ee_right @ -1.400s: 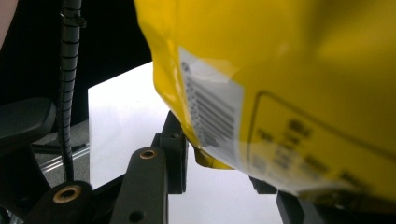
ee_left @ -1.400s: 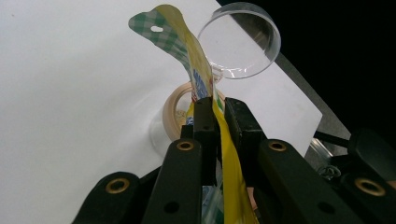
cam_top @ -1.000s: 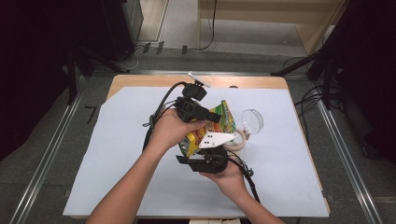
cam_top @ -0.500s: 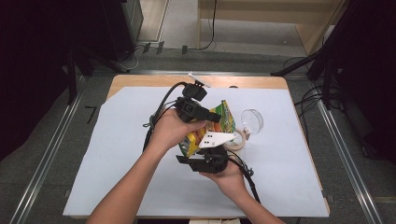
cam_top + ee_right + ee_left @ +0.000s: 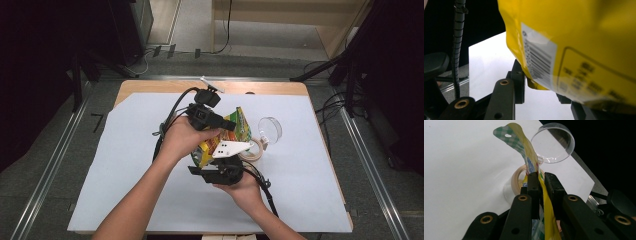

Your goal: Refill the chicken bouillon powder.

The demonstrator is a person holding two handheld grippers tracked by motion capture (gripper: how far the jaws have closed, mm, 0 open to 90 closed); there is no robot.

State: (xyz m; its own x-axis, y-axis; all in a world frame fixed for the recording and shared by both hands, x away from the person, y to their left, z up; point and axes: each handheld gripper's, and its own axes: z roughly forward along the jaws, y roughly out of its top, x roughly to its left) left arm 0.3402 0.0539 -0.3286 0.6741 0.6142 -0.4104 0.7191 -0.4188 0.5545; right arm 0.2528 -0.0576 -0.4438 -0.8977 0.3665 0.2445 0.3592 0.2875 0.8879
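The left gripper (image 5: 539, 178) has its jaws pinched tight on the yellow snack bag (image 5: 529, 157), holding it up over the white surface (image 5: 125, 165). The right gripper (image 5: 220, 170) grips the bag's bottom corner from below. A tape roll (image 5: 517, 178) and a clear round lid (image 5: 554, 142) lie just behind the bag, to the right.

The left hand (image 5: 182, 136) is extended forward, its black two-jaw left gripper (image 5: 231, 125) clamped shut on a held item. The right hand (image 5: 243, 186) is positioned just below, its black right gripper (image 5: 207, 161) likewise pinched closed.
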